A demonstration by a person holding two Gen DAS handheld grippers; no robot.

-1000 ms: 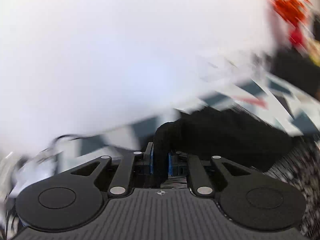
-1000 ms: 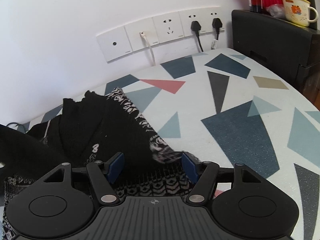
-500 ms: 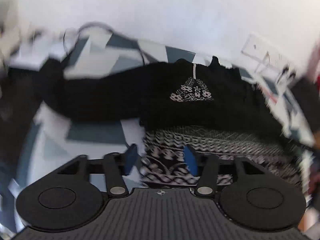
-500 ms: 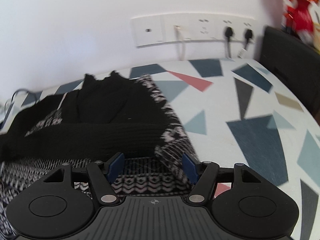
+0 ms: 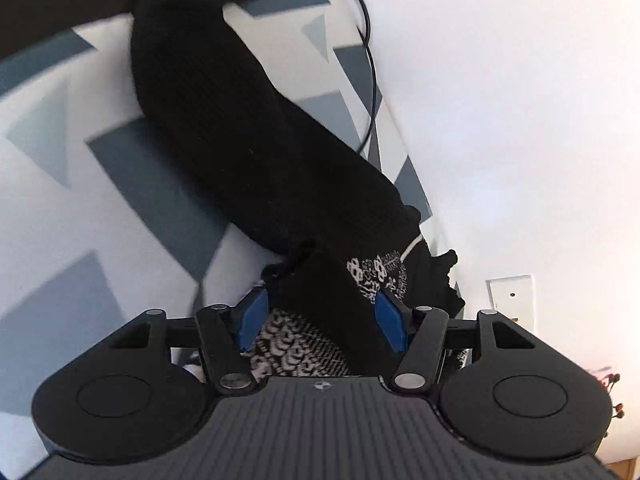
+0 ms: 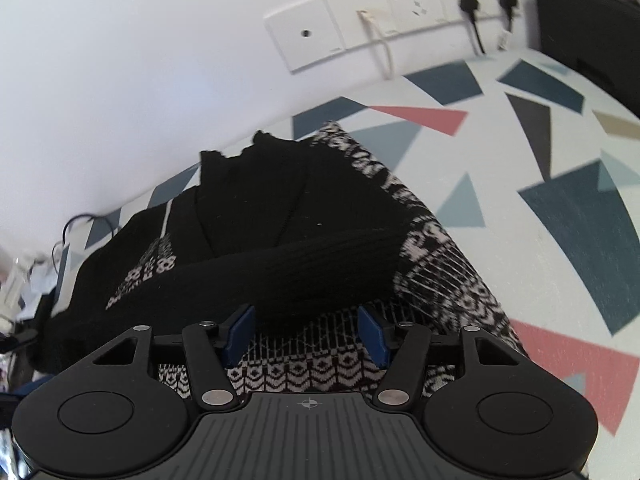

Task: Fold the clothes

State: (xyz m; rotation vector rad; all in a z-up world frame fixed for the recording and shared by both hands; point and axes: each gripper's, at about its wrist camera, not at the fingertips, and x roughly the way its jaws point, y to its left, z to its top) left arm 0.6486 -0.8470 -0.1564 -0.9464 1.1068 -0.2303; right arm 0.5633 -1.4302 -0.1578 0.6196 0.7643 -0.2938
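Note:
A black knitted sweater [image 5: 248,140] with black-and-white patterned bands lies on the table. In the left wrist view, one long black sleeve runs from the upper left down to my left gripper [image 5: 320,322]. That gripper is open, and the sleeve's base and a patterned band [image 5: 288,356] lie between its blue pads untouched. In the right wrist view the sweater [image 6: 280,248] lies folded over, with a black sleeve laid across it. My right gripper [image 6: 307,334] hovers low over the patterned hem [image 6: 320,368]. Its jaws are closing, the pads still apart from the knit.
The table cover [image 6: 540,264] is white with blue, red and grey triangles. Wall sockets with plugs [image 6: 400,20] sit on the white wall behind. A black box [image 6: 584,32] stands at the far right. A thin black cable [image 5: 370,64] runs along the wall edge.
My left gripper let go of the black sleeve, rolled over and dropped toward the sweater. The sleeve now lies stretched on the table. The right gripper shifted slightly and its jaws narrowed.

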